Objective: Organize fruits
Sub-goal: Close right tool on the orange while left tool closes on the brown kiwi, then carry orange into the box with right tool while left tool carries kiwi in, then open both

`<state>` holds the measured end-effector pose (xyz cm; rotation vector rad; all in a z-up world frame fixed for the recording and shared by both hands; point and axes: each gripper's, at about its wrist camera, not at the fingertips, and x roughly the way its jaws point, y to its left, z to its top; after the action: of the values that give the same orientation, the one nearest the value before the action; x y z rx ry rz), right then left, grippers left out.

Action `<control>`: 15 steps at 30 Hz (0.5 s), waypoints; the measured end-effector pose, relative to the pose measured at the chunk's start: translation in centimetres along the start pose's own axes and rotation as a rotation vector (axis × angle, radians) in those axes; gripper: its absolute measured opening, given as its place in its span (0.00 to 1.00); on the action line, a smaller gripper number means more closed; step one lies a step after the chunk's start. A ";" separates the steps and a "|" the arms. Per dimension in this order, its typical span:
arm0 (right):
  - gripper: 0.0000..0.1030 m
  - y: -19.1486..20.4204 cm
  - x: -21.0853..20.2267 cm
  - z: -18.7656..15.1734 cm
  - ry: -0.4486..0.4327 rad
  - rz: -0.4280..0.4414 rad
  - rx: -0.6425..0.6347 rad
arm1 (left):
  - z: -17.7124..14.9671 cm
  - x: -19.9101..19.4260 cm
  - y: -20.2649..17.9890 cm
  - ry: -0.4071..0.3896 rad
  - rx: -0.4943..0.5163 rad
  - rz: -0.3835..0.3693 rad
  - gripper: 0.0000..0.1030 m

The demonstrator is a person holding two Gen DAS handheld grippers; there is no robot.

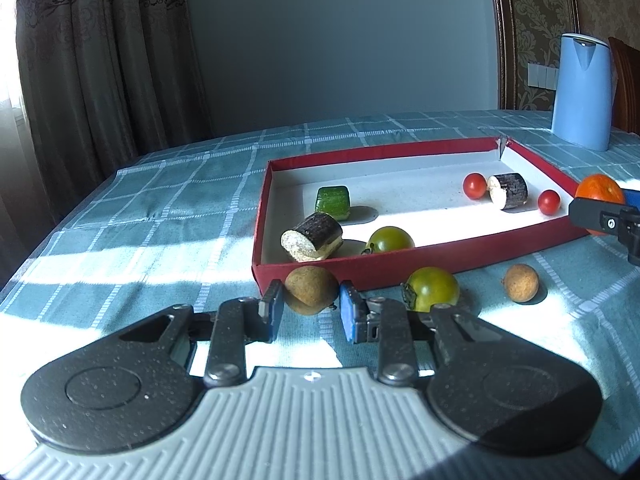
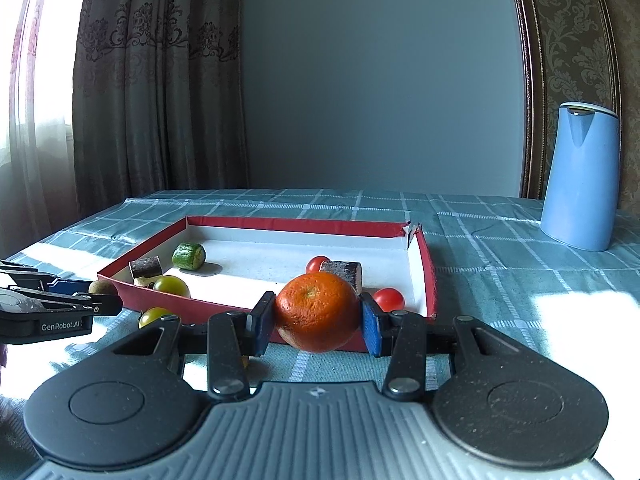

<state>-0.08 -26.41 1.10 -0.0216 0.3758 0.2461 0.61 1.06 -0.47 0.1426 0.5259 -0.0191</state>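
My left gripper (image 1: 310, 304) is shut on a brown kiwi-like fruit (image 1: 311, 290), held just above the cloth in front of the red box (image 1: 460, 256). My right gripper (image 2: 316, 318) is shut on an orange (image 2: 318, 312), held above the cloth at the box's near right side; the orange also shows in the left wrist view (image 1: 599, 190). A green tomato (image 1: 433, 289) and a small brown fruit (image 1: 521, 282) lie on the cloth by the box. Inside the box are a green tomato (image 1: 390, 240), two red tomatoes (image 1: 475, 185), a green chunk (image 1: 333, 202) and two dark cylinder pieces (image 1: 314, 236).
A blue jug (image 2: 580, 176) stands on the checked tablecloth (image 1: 160, 216) at the back right. Curtains hang at the left beyond the table's edge. A chair back (image 1: 626, 84) shows at the far right.
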 end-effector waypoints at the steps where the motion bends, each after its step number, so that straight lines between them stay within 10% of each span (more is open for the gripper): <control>1: 0.42 0.0 0.0 0.0 -0.002 -0.001 0.001 | 0.0 0.0 0.0 0.002 0.001 0.000 0.27; 15: 0.42 0.2 2.0 2.5 -0.016 -0.010 -0.060 | 0.6 0.2 -0.1 -0.011 -0.017 0.022 0.27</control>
<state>2.59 -25.60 2.68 -0.0800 0.3521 0.2476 1.12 0.89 -0.09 0.1312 0.5136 0.0058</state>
